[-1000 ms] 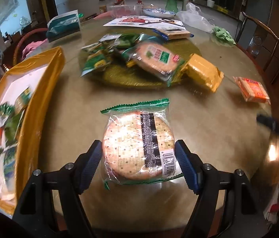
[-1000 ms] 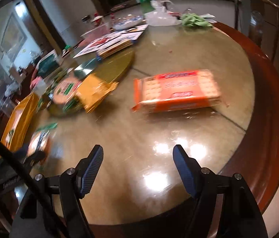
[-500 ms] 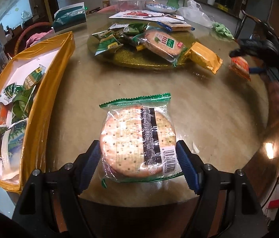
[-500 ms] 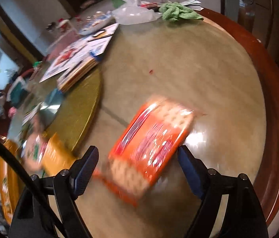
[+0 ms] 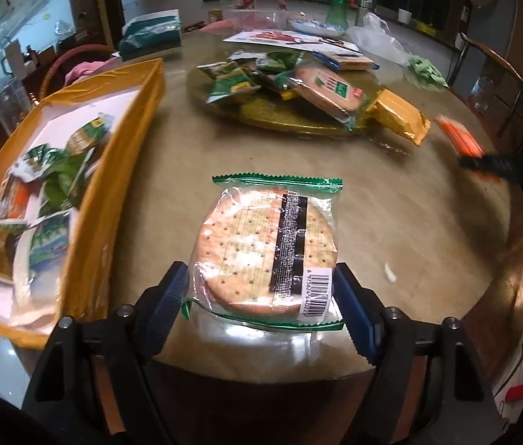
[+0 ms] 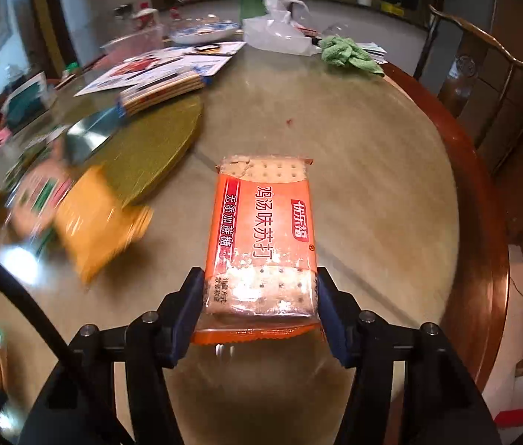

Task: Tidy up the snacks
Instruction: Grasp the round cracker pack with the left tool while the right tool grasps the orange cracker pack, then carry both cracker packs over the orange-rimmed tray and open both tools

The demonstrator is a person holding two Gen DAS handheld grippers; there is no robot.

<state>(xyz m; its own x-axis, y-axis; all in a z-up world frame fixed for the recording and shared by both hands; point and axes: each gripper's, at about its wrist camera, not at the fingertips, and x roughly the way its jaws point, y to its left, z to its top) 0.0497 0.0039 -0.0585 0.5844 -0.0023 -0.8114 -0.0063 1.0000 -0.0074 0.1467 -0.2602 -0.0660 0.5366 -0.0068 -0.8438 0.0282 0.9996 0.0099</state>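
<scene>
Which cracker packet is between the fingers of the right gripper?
The orange rectangular cracker packet, held by the right gripper, whose jaws have just closed. The round cracker packet sits in the left gripper.

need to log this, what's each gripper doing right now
left gripper: shut on the round cracker pack.
right gripper: jaws have just been closing, now shut on the orange cracker pack.

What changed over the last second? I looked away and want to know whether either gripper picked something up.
The right gripper swung over to the orange cracker pack and its jaws have just been closing, fingers now pressing its near end. The left gripper held the round cracker pack throughout and drew it toward the table's near edge. The yellow tray and the snack pile stayed put.
</scene>
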